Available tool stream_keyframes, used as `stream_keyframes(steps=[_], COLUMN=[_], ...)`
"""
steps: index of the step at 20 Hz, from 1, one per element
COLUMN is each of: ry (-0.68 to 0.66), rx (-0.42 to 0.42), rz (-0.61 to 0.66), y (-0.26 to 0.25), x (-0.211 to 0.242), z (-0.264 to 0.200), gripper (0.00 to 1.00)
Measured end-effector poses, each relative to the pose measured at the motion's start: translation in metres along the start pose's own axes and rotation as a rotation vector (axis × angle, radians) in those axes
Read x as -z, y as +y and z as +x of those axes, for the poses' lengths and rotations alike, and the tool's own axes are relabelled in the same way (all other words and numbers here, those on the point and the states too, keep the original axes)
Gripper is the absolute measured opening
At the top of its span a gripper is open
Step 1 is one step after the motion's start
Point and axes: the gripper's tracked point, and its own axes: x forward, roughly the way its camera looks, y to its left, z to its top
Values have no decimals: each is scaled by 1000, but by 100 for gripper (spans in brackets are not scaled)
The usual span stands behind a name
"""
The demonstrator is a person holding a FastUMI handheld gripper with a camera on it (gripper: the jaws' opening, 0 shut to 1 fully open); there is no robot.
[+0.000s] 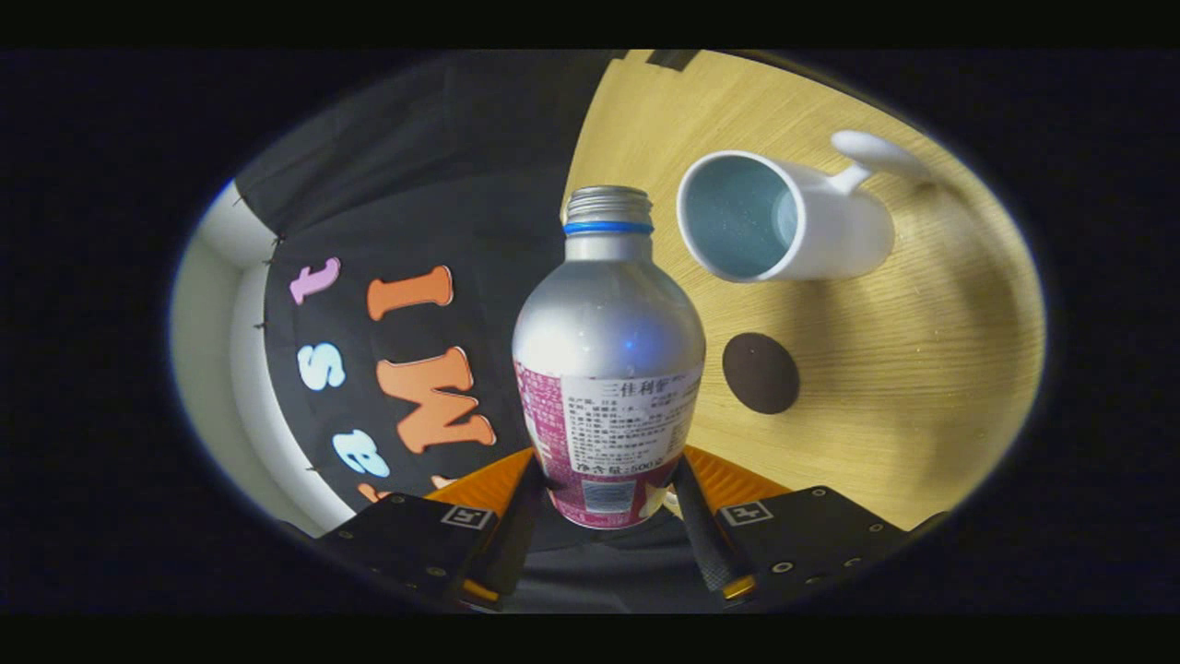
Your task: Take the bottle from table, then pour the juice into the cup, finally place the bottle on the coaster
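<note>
I am keeping the gripper point(608, 503) clamped on the lower body of the bottle point(608, 369), one finger pressing each side, so it cannot slip while tipped. I am holding it rolled over, cap off, with the open neck pointing toward the cup point(784, 217) at about two o'clock from it, lined up for the pour. The dark coaster point(761, 373) is lying on the wooden table point(922, 369) at three o'clock of the bottle, waiting for the set-down.
</note>
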Motion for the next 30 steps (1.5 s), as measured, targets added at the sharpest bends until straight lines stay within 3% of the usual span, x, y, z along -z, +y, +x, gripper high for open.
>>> stream_keyframes(steps=[8, 13, 16, 26, 30], ry=[-57, -124, -161, -271, -234], rx=[127, 130, 199, 249, 288], rz=[-531, -835, -1078, -1571, -1700], y=[-22, -17, -23, -20, -37], x=[-4, -14, -17, -28, -29], z=[-1, 3, 13, 58, 81], gripper=[74, 74, 74, 74, 75])
